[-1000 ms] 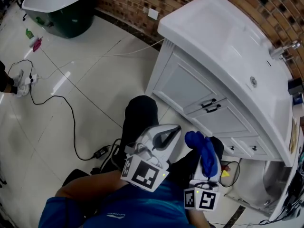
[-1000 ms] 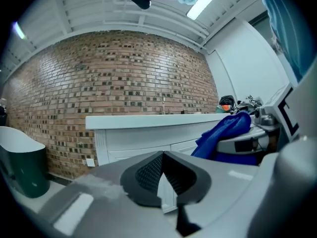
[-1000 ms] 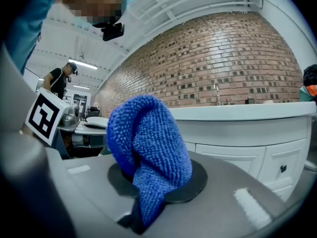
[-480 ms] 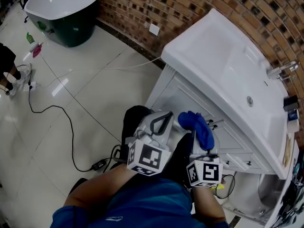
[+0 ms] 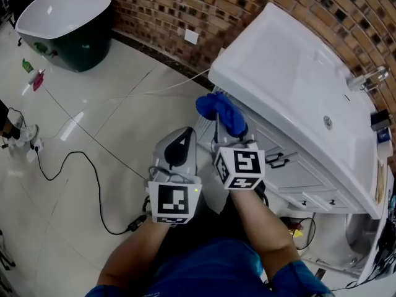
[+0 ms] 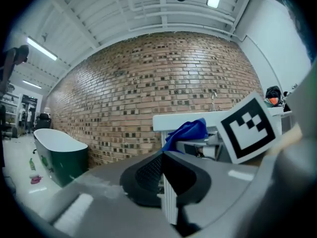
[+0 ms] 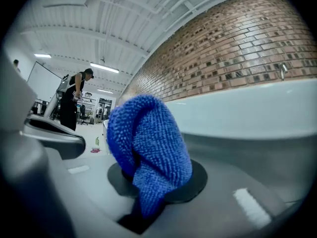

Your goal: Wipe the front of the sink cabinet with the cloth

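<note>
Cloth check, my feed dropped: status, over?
Right gripper shut on blue cloth. Left gripper shut, empty. Cloth by sink cabinet front, contact unclear. Nothing in the way.

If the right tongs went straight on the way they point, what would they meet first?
The right tongs would likely meet the cabinet front, near its upper corner under the sink; their cloth touches first. Depth is unclear.

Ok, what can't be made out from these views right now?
- Contact between cloth and cabinet front: head view, cloth and right gripper cover that spot.
- Cabinet front's top edge: head view, under the sink overhang.
- Most of the cabinet front: left gripper view, behind cloth and right gripper.
</note>
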